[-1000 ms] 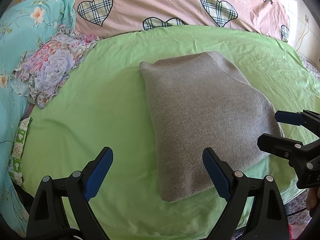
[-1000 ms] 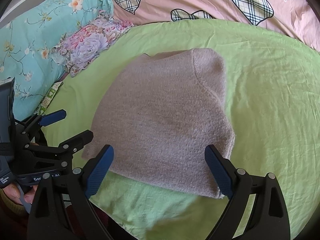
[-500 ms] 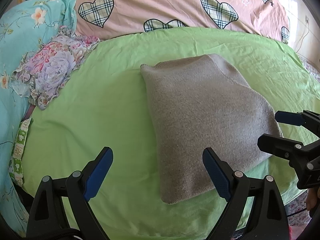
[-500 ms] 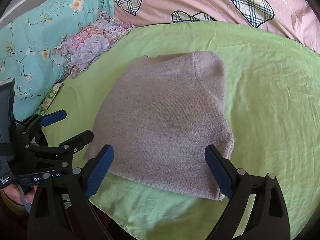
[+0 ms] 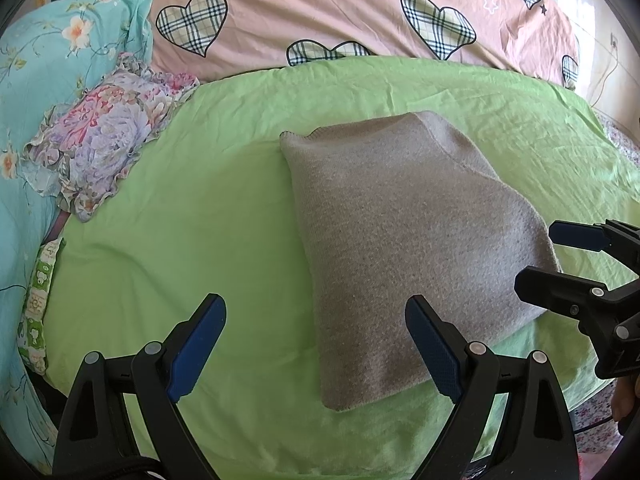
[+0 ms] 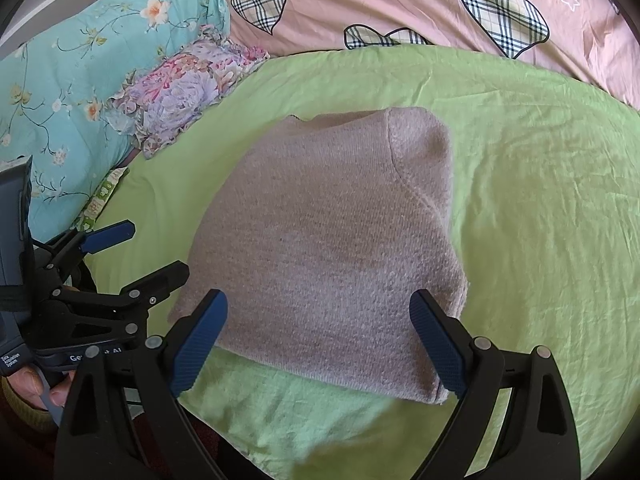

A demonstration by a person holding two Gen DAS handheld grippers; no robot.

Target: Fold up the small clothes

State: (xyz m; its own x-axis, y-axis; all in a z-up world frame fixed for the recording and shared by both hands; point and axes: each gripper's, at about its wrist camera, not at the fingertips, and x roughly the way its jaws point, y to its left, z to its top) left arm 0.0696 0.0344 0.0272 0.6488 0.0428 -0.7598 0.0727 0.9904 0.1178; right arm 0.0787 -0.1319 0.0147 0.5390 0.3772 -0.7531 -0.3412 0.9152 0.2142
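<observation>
Your grey knit sweater (image 5: 404,240) already lies as a compact folded rectangle on the green bedsheet (image 5: 192,216), near the bed's near edge, so the folding looks about finished. Your left gripper (image 5: 316,344) hovers at its near-left corner and your right gripper (image 6: 320,340) over its near edge, both jaws wide apart and empty.

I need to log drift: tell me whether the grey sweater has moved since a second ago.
No. The grey sweater lies at the same spot on the green sheet, equally far from the floral pillow.
</observation>
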